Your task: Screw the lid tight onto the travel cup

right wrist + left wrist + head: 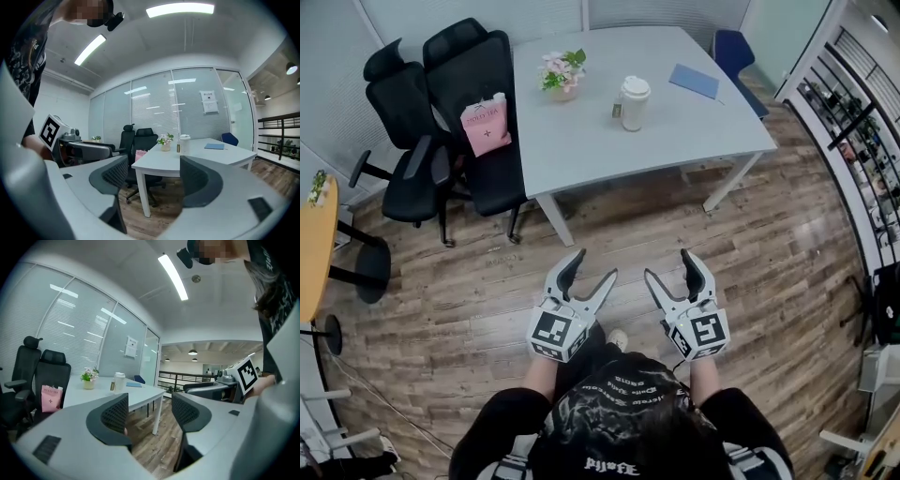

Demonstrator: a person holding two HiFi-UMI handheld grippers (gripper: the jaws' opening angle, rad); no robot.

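Bench (pixel 675 131), pale grey, carries the task's thing. Left gripper (pixel 594 264) and right gripper (pixel 667 264) hang over wood floor (pixel 469 309), well apart from the bench, jaws spread wide with nothing between them. Travel cup (pixel 634 101) stands upright mid-bench: cream body, lid on top, small dark label on its side (print too small to read). Can't tell how tight the lid sits.

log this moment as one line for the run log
left tool: open, empty | right tool: open, empty | travel cup: upright on table, untouched | lid: on cup | stage: tools short of table
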